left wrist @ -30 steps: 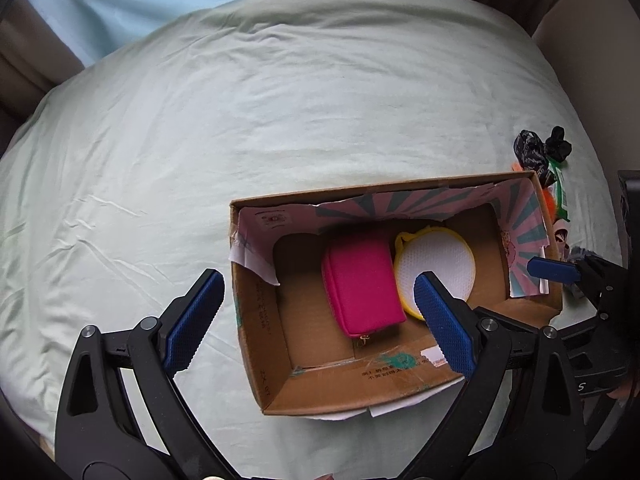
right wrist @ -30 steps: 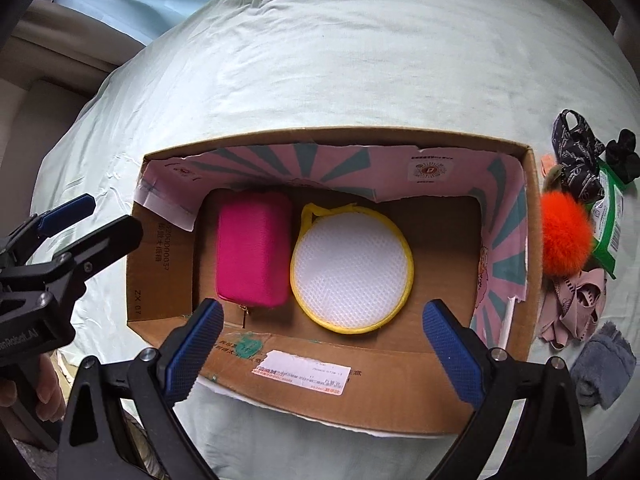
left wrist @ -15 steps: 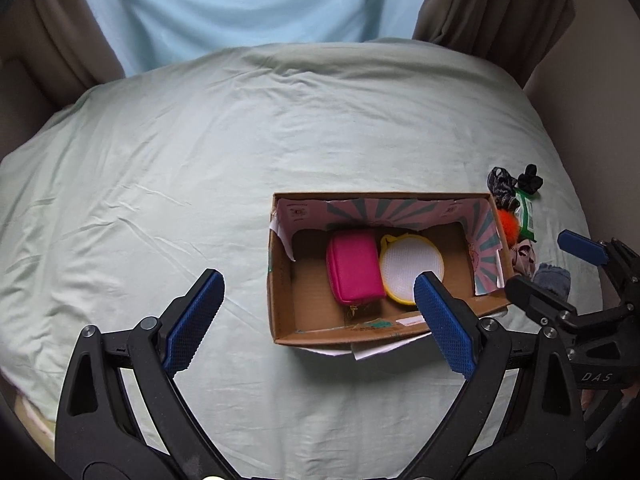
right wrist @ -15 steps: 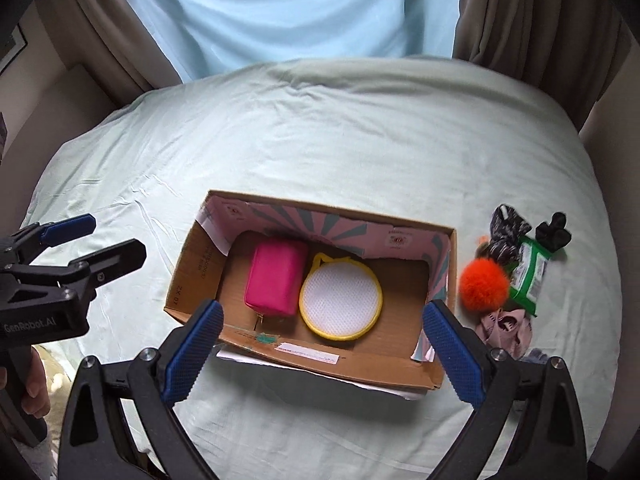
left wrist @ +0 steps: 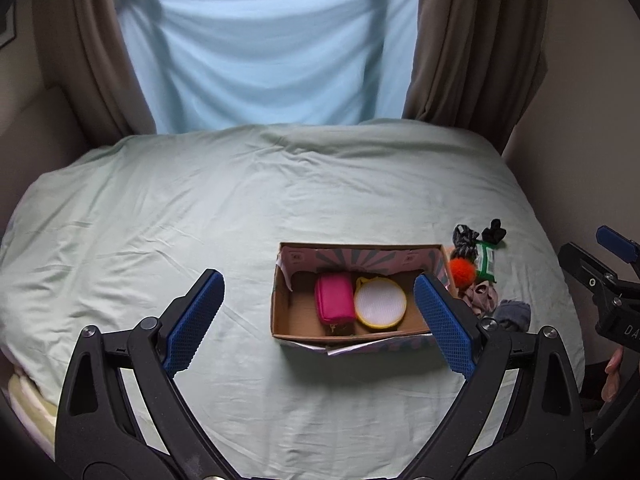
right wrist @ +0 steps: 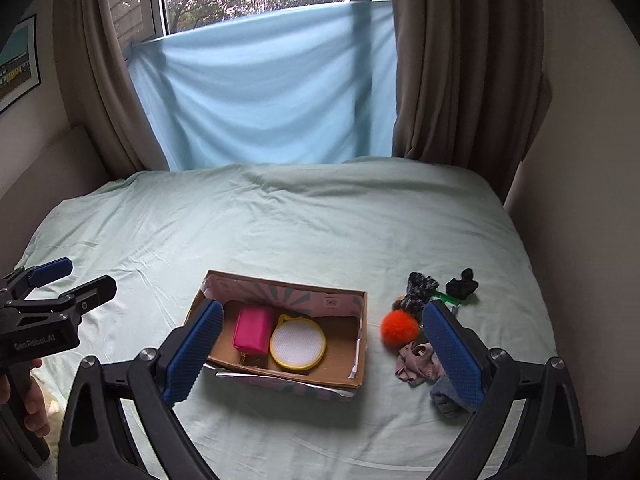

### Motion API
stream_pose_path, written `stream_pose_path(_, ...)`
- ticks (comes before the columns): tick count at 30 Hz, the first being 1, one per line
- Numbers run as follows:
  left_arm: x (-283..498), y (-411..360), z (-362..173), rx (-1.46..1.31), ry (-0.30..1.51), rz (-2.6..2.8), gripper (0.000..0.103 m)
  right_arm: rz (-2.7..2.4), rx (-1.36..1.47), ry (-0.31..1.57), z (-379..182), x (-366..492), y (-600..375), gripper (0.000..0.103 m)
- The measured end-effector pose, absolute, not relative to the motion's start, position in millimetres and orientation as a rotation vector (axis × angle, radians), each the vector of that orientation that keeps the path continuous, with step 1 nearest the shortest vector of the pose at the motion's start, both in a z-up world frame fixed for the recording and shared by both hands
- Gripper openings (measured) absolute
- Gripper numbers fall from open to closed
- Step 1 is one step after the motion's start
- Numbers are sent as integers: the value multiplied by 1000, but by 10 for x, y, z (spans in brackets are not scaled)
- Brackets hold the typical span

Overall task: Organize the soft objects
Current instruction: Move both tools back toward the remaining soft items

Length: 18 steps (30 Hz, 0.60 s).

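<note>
An open cardboard box (left wrist: pixel 282 316) (right wrist: pixel 340 378) sits on a pale green bed. Inside lie a pink pouch (left wrist: pixel 334 298) (right wrist: pixel 251 330) and a round white pad with a yellow rim (left wrist: pixel 380 302) (right wrist: pixel 297 342). Right of the box lies a pile: an orange pom-pom (left wrist: pixel 462 272) (right wrist: pixel 399 328), a beige cloth (right wrist: pixel 416 362), a grey cloth (left wrist: pixel 514 314), a patterned band (right wrist: pixel 418 286), a black piece (right wrist: pixel 462 286) and a green packet (left wrist: pixel 487 262). My left gripper (left wrist: pixel 318 324) and right gripper (right wrist: pixel 320 356) are both open and empty, held well above and short of the box.
The bed sheet (left wrist: pixel 240 200) spreads wide to the left and behind the box. A light blue cloth (right wrist: pixel 260 100) hangs over the window between brown curtains (right wrist: pixel 460 60). Walls close in on both sides of the bed.
Both grippers have pulled back and up from the box, so it looks much smaller and the window and curtains have come into view. Both stay open and empty.
</note>
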<state>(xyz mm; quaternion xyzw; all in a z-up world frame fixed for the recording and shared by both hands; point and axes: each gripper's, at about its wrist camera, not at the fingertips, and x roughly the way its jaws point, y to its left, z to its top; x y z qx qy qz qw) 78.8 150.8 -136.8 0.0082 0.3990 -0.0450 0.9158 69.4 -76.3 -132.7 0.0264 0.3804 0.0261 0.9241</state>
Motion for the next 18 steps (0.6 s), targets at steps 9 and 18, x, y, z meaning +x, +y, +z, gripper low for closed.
stream_pose_path(9,422,1055,-1096,-29,771,-145,96,-40,108,689,-1004,195,-1352,100)
stream_pose_path(18,312,137,-1236,-64,793,-146,96,-7,85,738,-1267,6,-2112,100)
